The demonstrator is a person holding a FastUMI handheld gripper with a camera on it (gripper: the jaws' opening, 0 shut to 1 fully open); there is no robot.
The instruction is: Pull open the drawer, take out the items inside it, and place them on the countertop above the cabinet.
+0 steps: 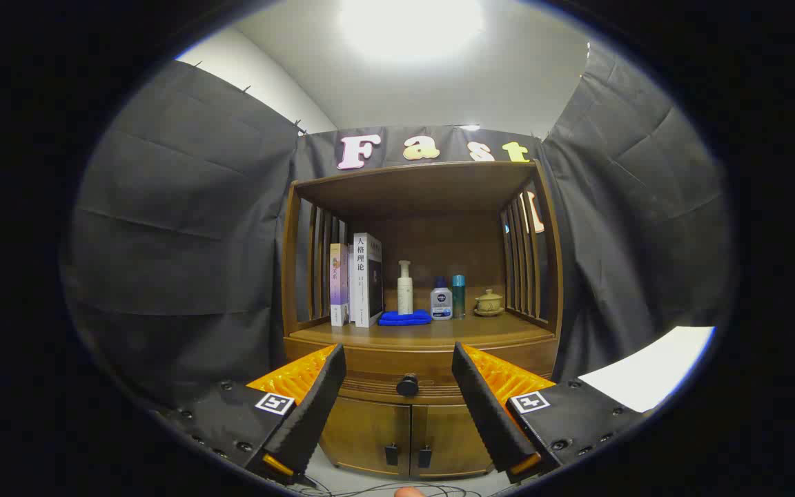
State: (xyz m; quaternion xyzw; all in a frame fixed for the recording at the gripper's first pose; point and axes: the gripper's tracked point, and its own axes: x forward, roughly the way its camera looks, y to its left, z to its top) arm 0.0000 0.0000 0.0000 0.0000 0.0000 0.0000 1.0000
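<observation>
Approach step: claw wide open, empty, aimed at the cabinet. Drawer shut, its black knob dead ahead between the fingers, just under the surface. Next: advance, close on knob, pull straight back.

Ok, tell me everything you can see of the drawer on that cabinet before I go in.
The drawer is a wide, shallow front of warm brown wood, slightly bowed, under the countertop and above the two cabinet doors. It is fully shut, so its contents are hidden. One round dark knob sits at its middle. Nothing touches it: the gripper hangs open before it, the knob centred between the jaws and beyond them.
</observation>
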